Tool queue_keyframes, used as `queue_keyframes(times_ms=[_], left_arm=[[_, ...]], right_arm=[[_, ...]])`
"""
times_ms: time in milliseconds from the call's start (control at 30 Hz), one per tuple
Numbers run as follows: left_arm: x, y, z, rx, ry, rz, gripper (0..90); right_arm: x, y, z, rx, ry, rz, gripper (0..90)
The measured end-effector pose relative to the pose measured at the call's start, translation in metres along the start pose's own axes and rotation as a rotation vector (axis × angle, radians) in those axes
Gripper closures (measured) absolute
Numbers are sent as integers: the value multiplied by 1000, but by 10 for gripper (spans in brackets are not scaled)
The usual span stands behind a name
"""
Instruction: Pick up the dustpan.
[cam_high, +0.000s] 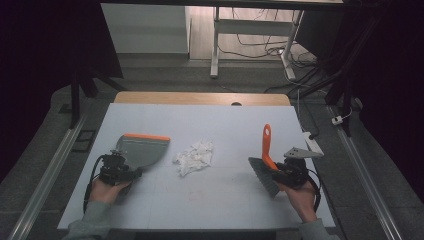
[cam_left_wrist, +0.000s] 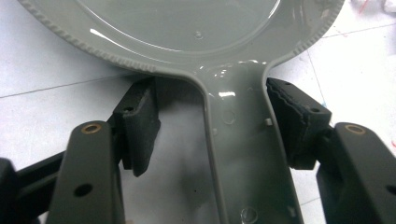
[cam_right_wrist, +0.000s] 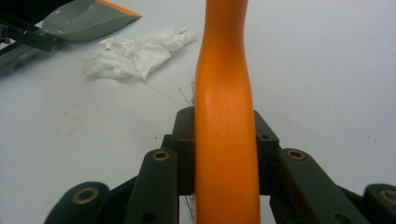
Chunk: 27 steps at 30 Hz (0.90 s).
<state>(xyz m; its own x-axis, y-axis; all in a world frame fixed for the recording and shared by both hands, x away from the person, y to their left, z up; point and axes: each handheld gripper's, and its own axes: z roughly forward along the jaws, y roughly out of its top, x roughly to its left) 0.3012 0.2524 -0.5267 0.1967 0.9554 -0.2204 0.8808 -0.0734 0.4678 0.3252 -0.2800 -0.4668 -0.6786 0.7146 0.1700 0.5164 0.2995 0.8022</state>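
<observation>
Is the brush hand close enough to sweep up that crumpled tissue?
Probably yes. The right hand-held gripper is shut on the brush, and bare table lies between its bristles and the tissue. Nothing blocks the way; the dustpan sits on the tissue's far side.

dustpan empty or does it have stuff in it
Empty. The dustpan shows a bare grey tray in the high view and left gripper view, and the crumpled tissue lies on the table beside it.
</observation>
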Motion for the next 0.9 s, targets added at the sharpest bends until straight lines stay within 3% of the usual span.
queue_keyframes(times_ms=[333,633,767,900], left_arm=[[4,-1,-4,-43,1,-10,611],[7,-2,-6,-53,-5,6,617],[8,-2,-8,-73,10,15,619],[12,-3,-13,-97,-2,25,620]], right_arm=[[0,-1,1,6,1,-2,701],[0,-1,2,9,0,-1,701],[0,-1,2,10,-1,-2,701],[-1,-2,1,10,-2,-3,701]])
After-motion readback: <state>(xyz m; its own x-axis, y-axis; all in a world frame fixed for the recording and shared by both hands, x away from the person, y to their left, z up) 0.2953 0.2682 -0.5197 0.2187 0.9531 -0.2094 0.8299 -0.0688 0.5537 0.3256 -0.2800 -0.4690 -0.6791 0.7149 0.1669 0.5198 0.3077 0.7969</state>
